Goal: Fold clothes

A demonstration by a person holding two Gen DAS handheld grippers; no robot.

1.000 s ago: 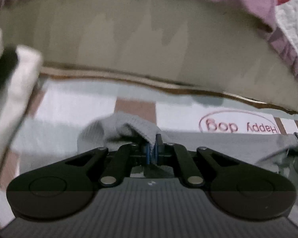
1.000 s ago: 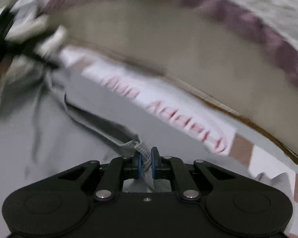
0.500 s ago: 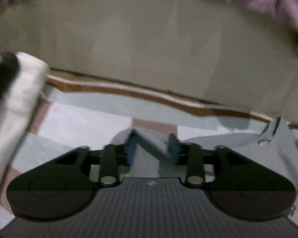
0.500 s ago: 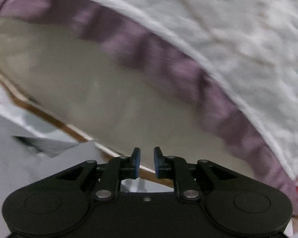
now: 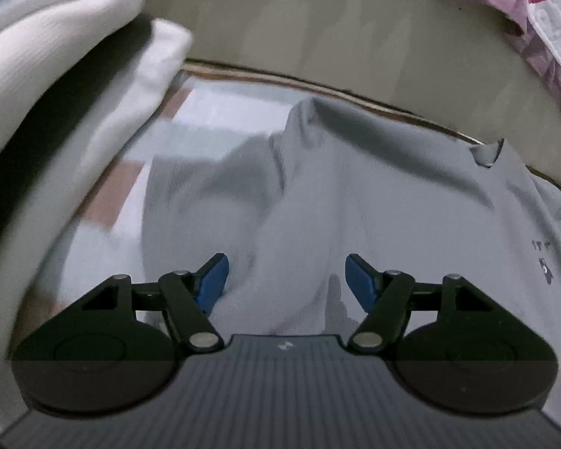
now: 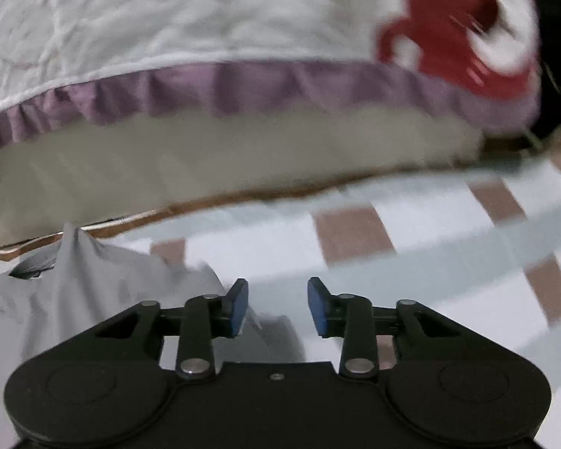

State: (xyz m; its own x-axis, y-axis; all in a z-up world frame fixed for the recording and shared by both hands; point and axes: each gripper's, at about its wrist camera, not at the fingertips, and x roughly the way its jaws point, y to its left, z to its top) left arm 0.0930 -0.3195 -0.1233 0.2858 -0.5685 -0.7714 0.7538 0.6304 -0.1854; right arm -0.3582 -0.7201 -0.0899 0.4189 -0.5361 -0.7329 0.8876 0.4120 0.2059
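My left gripper [image 5: 286, 278] hangs wide open and empty over the grey garment [image 5: 355, 202], which lies rumpled on the checked sheet [image 6: 448, 224]. My right gripper [image 6: 277, 307] is spread too, holding nothing, seemingly just above the garment's corner, though blur hampers me.

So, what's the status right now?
Left claw open above the pale grey knit garment. Right claw open, empty. Folded white clothes stack to the left.
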